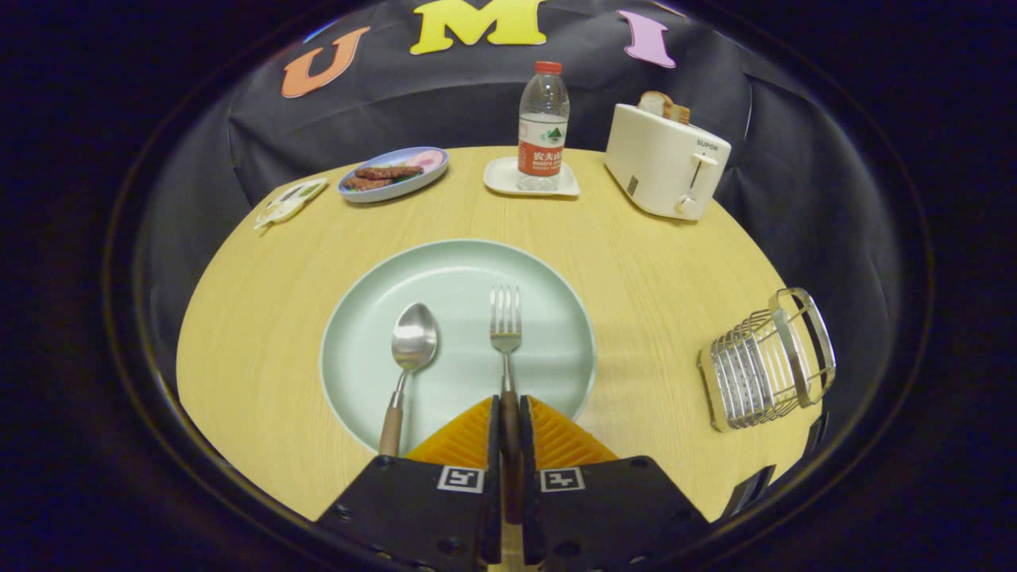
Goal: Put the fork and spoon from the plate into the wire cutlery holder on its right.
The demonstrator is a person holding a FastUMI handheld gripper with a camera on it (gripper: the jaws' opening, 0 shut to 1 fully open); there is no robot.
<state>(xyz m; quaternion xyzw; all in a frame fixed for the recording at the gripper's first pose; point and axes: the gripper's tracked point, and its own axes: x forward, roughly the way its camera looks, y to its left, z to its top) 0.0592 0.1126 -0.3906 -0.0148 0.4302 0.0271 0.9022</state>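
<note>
- Gripper (pixel 509 413) jaws clamped on fork (pixel 505 334) handle; tines point away, long axis straight ahead
- Spoon (pixel 411 349) lies parallel on plate (pixel 548 278), bowl away

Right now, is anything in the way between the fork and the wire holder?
Nothing visible is. The tool is shut on the fork handle over the plate. Only bare table lies between the plate and the wire holder.
</note>
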